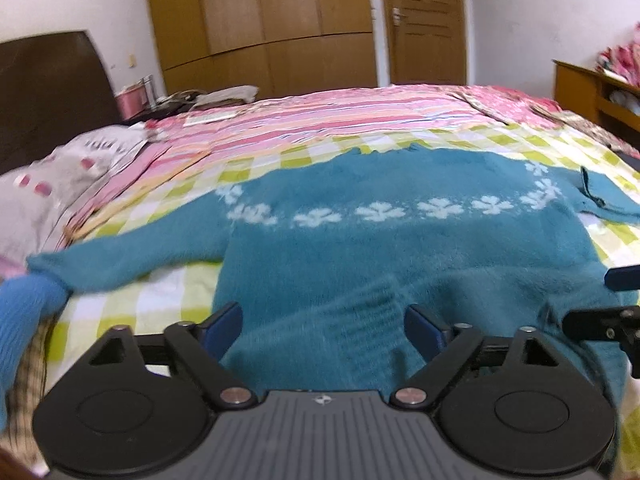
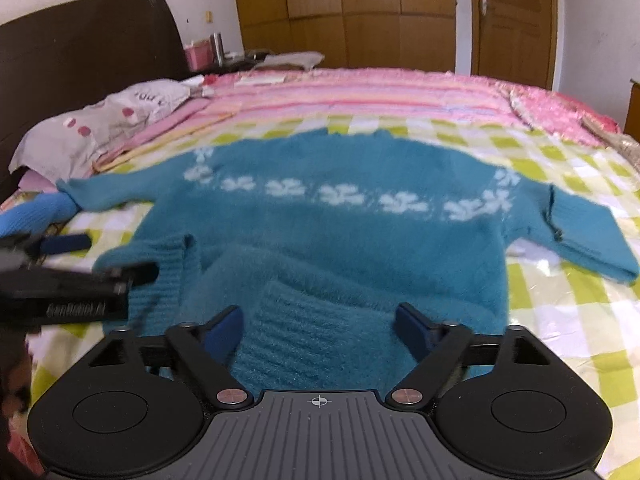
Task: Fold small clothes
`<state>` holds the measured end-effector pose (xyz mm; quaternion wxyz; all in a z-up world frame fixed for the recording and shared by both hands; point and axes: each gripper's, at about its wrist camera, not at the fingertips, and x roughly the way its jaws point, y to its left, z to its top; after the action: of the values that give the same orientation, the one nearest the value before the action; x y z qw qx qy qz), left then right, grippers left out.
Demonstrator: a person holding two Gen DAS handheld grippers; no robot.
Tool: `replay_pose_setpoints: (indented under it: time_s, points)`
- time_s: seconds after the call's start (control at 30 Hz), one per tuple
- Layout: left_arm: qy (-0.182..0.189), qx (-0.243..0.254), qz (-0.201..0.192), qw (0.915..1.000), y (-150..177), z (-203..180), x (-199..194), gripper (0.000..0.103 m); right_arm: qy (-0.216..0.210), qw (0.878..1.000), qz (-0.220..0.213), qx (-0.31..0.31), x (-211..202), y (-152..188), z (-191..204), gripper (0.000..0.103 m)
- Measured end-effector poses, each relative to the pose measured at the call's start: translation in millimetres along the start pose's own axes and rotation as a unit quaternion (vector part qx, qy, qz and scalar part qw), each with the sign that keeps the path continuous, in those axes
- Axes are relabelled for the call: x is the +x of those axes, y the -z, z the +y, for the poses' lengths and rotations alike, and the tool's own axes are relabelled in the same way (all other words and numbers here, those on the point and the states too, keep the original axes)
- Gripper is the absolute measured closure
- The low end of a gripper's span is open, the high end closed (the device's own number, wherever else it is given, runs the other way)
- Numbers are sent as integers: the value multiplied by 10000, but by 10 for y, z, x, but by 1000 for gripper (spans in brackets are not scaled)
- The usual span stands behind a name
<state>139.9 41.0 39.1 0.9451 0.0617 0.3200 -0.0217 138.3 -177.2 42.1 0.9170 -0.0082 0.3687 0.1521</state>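
Observation:
A teal knitted sweater point(image 1: 400, 256) with a band of white flowers lies flat on the bed, sleeves spread to both sides. My left gripper point(image 1: 324, 328) hovers over its near left hem, jaws wide apart, with ribbed fabric between the blue pads. My right gripper point(image 2: 318, 330) stands the same way over the near right hem of the sweater point(image 2: 360, 232); a raised fold of ribbed hem point(image 2: 316, 320) fills the gap between its fingers. I cannot see either pair of pads pressing the cloth. Each gripper shows at the edge of the other's view: the left gripper point(image 2: 80, 280), the right gripper point(image 1: 600, 312).
The sweater rests on a yellow-green checked sheet point(image 2: 560, 308) over a pink striped blanket point(image 1: 360, 120). A light blue garment point(image 1: 24, 320) lies by the left sleeve. A pillow point(image 2: 100, 124) and dark headboard point(image 2: 80, 40) are at the left, and a wooden cabinet point(image 1: 592, 84) at the right.

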Motion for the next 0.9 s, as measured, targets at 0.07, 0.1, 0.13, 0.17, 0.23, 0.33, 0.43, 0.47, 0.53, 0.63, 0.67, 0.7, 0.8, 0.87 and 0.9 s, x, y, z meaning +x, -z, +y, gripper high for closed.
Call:
replay_pose_setpoints:
  time_s: [0.07,0.1,0.13,0.17,0.23,0.33,0.43,0.47,0.53,0.63,0.67,0.7,0.8,0.87,0.9]
  points:
    - [146,133,80,9998,-52,13,84,25,-33,9999,105,81,36,6,-34,37]
    - [227,184,139,9995,-71,21,126,31,-34,9998,147,120,50,5,-55,47]
    - [325,249,206,9989,-78,24,163,34,-38,9996,200,181,59,8,-89,52]
    - [438,313,280,9982,-83,25,202,39,-54,9994,239,252,58,10,-119,61]
    - [627,410,361,9965,-79,17,253,46,-107,9986,298,421,33,17,-196,71]
    - [840,575,388,9941,-76,17,267,54,-148,9975,352,591,-35,35,-277,83]
    - [1089,679,461,9907,-42,20,242,71,-166,9970,372,665,-124,55,-320,89]
    - [1165,670,497,9897,-17,33,221,76,-195,9967,380,695,-156,59,-336,91]
    - [1332,600,597,9875,44,84,177,84,-246,9963,418,716,-234,77,-351,92]
    - [1633,383,800,9826,176,189,101,87,-358,9953,527,731,-309,63,-367,87]
    - [1640,356,849,9822,226,214,68,87,-376,9952,531,734,-323,48,-366,84]
    - [1609,360,889,9823,267,229,45,87,-414,9953,543,688,-329,29,-356,84]
    - [1556,290,930,9830,382,290,-95,88,-419,9966,505,502,-294,-45,-298,74]
    - [1576,257,889,9831,395,332,-193,87,-475,9977,443,169,-245,-110,-225,64]
    - [1577,261,861,9834,388,354,-237,88,-511,9979,400,-50,-226,-141,-186,61]
